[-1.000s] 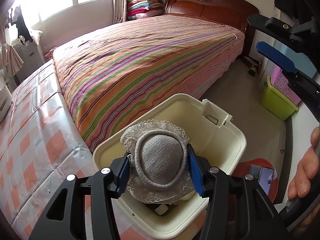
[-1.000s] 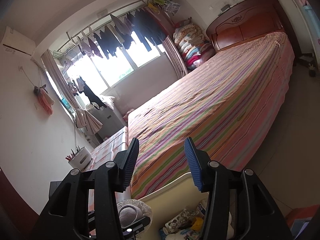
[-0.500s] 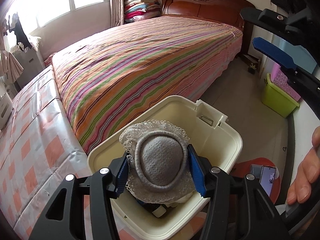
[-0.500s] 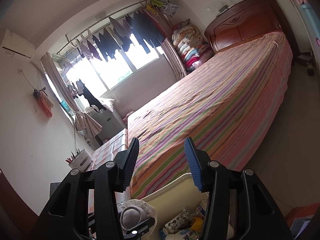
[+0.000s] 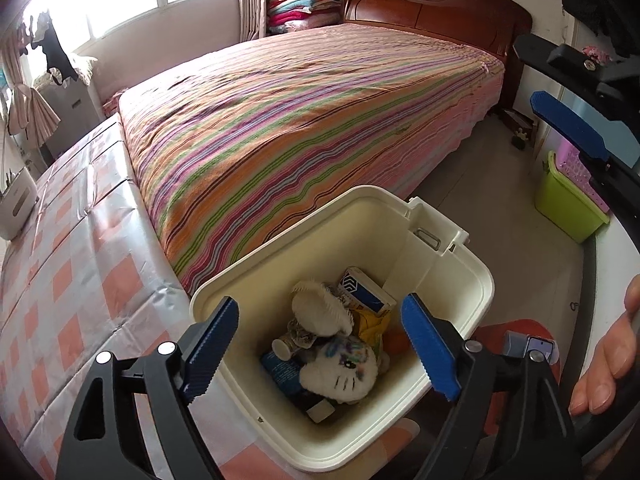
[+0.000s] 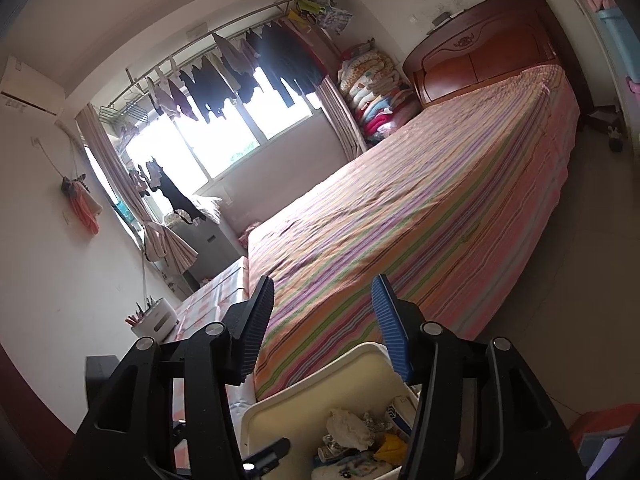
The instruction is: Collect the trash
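Note:
A cream plastic bin stands on the floor between the bed and the table, with trash inside. On top lies a round lace-edged pad, tipped on its side, beside a white plush cat face and a small box. My left gripper hangs over the bin, its jaws opening with nothing between them. My right gripper is above the bin's near rim and aims toward the bed; its jaws are opening and empty. The pad shows in that view too.
A striped bed fills the middle. A table with a checked cloth runs along the left, with a white holder on it. A green tub and a phone on a red stool sit at the right, near a person's hand.
My left jaws have spread wide and let go of the lace-edged pad, which has dropped into the bin. The right jaws have widened somewhat. Neither hand has shifted.

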`<act>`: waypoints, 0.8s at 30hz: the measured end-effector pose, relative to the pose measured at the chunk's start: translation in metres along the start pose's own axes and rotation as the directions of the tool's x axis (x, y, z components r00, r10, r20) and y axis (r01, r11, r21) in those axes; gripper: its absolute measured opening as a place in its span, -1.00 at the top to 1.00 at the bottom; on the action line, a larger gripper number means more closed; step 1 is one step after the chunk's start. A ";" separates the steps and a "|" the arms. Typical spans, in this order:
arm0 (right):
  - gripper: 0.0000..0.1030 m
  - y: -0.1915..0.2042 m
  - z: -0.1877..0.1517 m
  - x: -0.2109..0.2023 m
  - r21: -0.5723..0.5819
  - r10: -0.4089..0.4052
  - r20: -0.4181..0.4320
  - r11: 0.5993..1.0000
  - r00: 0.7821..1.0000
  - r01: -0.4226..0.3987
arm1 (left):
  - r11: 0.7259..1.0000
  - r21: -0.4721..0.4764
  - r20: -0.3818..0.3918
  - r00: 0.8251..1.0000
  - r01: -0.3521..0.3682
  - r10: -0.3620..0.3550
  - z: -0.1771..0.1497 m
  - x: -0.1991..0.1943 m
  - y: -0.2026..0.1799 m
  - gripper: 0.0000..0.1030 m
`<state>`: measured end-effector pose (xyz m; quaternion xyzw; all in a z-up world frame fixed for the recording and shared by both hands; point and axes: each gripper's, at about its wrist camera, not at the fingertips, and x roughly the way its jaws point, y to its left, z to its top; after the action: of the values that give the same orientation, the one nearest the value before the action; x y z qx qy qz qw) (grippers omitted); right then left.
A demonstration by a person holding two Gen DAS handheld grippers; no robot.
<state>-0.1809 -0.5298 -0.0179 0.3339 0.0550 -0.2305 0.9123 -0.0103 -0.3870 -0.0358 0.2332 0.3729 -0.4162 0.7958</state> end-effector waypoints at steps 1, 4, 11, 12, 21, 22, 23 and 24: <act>-0.37 0.000 -0.004 -0.003 0.004 -0.017 -0.008 1.000 1.000 0.017 | 1.000 -0.002 0.006 1.000 -0.009 0.009 -0.002 -0.004 0.002 -0.58; -0.62 0.009 -0.020 -0.016 -0.005 -0.058 -0.014 0.998 0.998 0.058 | 0.998 -0.018 0.051 0.997 -0.063 0.064 -0.010 -0.026 0.014 -0.58; -0.89 0.062 -0.060 -0.050 -0.120 -0.137 -0.052 0.984 0.989 0.130 | 0.971 -0.117 0.136 0.965 -0.207 0.223 -0.048 -0.092 0.056 -0.58; -0.89 0.068 -0.065 -0.053 -0.136 -0.155 -0.064 0.980 0.986 0.145 | 0.968 -0.128 0.144 0.962 -0.214 0.231 -0.053 -0.100 0.060 -0.58; -0.89 0.120 -0.104 -0.072 -0.246 -0.203 -0.155 0.956 0.967 0.161 | 0.942 -0.213 0.208 0.930 -0.260 0.303 -0.093 -0.161 0.096 -0.73; -0.89 0.121 -0.105 -0.072 -0.246 -0.201 -0.160 0.956 0.966 0.158 | 0.940 -0.219 0.208 0.929 -0.262 0.307 -0.095 -0.164 0.098 -0.74; -0.89 0.124 -0.106 -0.071 -0.246 -0.199 -0.173 0.957 0.965 0.153 | 0.938 -0.222 0.207 0.928 -0.264 0.310 -0.097 -0.166 0.100 -0.74; -0.89 0.125 -0.104 -0.070 -0.245 -0.197 -0.178 0.958 0.964 0.150 | 0.936 -0.223 0.206 0.926 -0.271 0.317 -0.099 -0.169 0.101 -0.75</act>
<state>-0.1803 -0.3525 -0.0073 0.2418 0.2019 -0.2672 0.9107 -0.0285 -0.1825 0.0428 0.1576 0.2731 -0.2790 0.9071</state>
